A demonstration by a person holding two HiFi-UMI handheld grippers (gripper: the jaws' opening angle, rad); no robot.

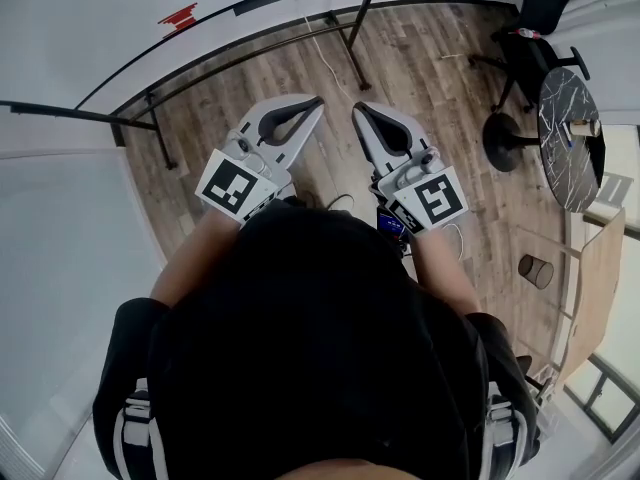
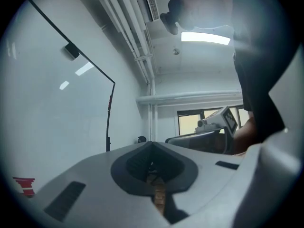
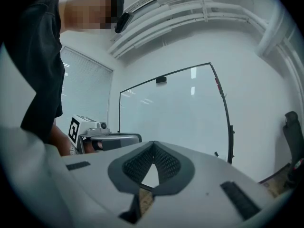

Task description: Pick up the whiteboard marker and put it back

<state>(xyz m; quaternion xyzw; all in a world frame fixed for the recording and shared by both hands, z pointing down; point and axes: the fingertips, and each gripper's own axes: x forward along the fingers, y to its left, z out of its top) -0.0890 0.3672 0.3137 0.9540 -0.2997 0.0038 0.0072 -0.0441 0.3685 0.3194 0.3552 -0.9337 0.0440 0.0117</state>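
Head view looks down on our own dark top [image 1: 320, 348], with both tools held out in front of us. We hold the left tool [image 1: 316, 106] and the right tool [image 1: 360, 110] side by side over the wood floor [image 1: 430, 58]. Both are level, and their tips are near each other but not touching. The left tool's jaws are pressed together at the tips, and nothing sits between them. The right tool's jaws are together too, with nothing in them. Each tool has a cube [image 1: 237, 185] with a black and white square on it.

Off to our right stands a round dark surface [image 1: 562, 168] with a few small things on it, too small for us to name. A black chair [image 1: 535, 18] stands past it. A small brown round thing [image 1: 537, 270] sits on the floor nearer to us.

Right gripper view looks along the closed jaws at a big whiteboard [image 3: 175, 113] with a thin black frame, well apart from the tool. The left tool shows at the left of that view.

Left gripper view shows the same whiteboard off to the left side, with a small red thing [image 2: 23, 185] low on it. We see that red thing in the head view as well. We cannot tell if it is the whiteboard marker. We cannot pick the whiteboard marker out anywhere else, and it is in neither tool.
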